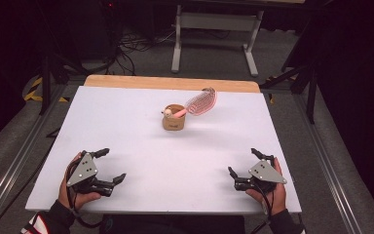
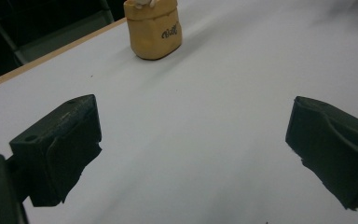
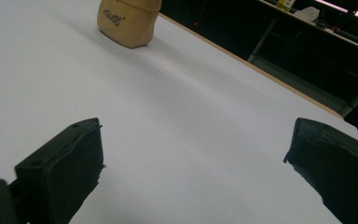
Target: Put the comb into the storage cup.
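Observation:
A small tan holder (image 1: 174, 118) stands upright near the middle of the white table (image 1: 126, 126), toward its far side. A pink hairbrush (image 1: 200, 103) leans out of it to the right, handle down in the holder. In the left gripper view the tan holder (image 2: 153, 29) is far ahead at the top. In the right gripper view the same holder (image 3: 127, 22) sits at the top left. My left gripper (image 1: 113, 165) rests open near the front left of the table. My right gripper (image 1: 243, 161) rests open near the front right. Both have nothing between their jaws.
A wooden strip (image 1: 170, 83) runs along the table's far edge. Beyond it stands a white frame (image 1: 214, 29) on a grey floor with cables. Dark stands flank the table on both sides.

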